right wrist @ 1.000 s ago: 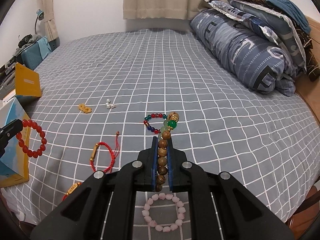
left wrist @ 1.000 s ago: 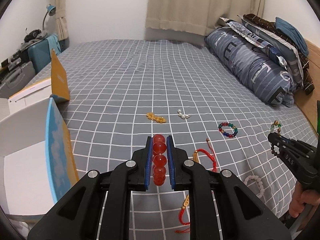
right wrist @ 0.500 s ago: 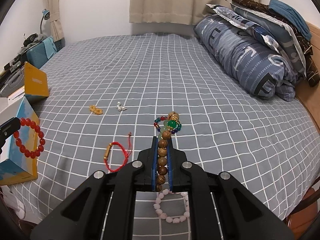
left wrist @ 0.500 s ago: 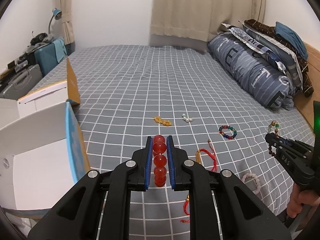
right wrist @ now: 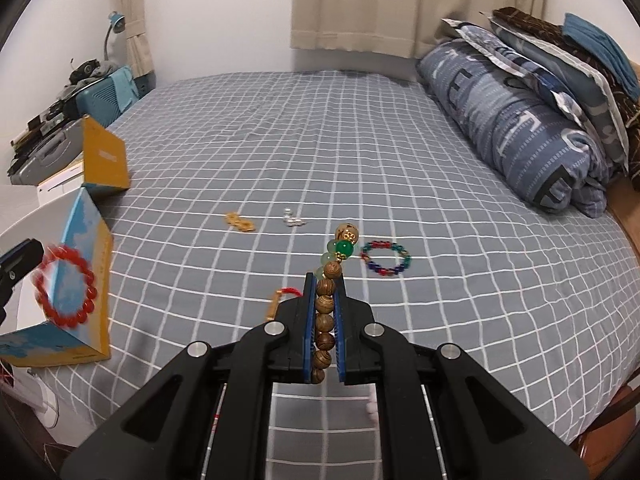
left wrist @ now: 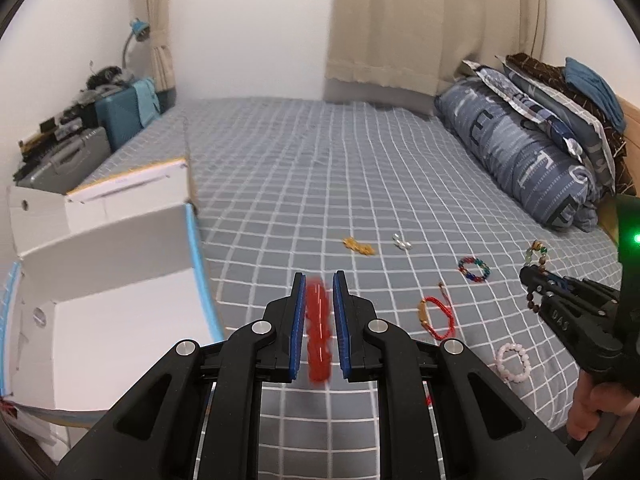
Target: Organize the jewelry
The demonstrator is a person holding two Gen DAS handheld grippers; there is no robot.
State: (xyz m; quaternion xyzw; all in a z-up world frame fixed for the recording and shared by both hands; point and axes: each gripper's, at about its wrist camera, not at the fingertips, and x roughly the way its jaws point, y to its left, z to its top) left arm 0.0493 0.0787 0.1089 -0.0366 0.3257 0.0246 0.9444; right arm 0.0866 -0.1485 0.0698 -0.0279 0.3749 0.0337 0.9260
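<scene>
red bead bracelet (left wrist: 318,328) is clamped between the pads of the left gripper (left wrist: 319,320), its loop standing edge-on along the line of the fingers and blurred in the left wrist view; seen from the right wrist view it hangs as a full ring just in front of the open white box (left wrist: 120,280). that box lies just to the left of the left fingers, so the left hand is judged the nearer one for a drop into it. wooden bead bracelet (right wrist: 325,320) is pinched in the closed right gripper (right wrist: 325,328), its long axis running forward along the fingers, with green and gold beads standing out past the tips (the box is well off to the left of these fingers). still on the grid bedspread (right wrist: 320,140), ahead of both grippers, are a multicolour bracelet (right wrist: 385,258), a red cord bracelet (left wrist: 436,316), a pink bead bracelet (left wrist: 513,361), a gold piece (right wrist: 240,222) and small pearls (right wrist: 293,220). the letters "das" can be read on the right gripper's side in the left view; large letters on the rolled quilt (right wrist: 516,128) are only partly legible.
</scene>
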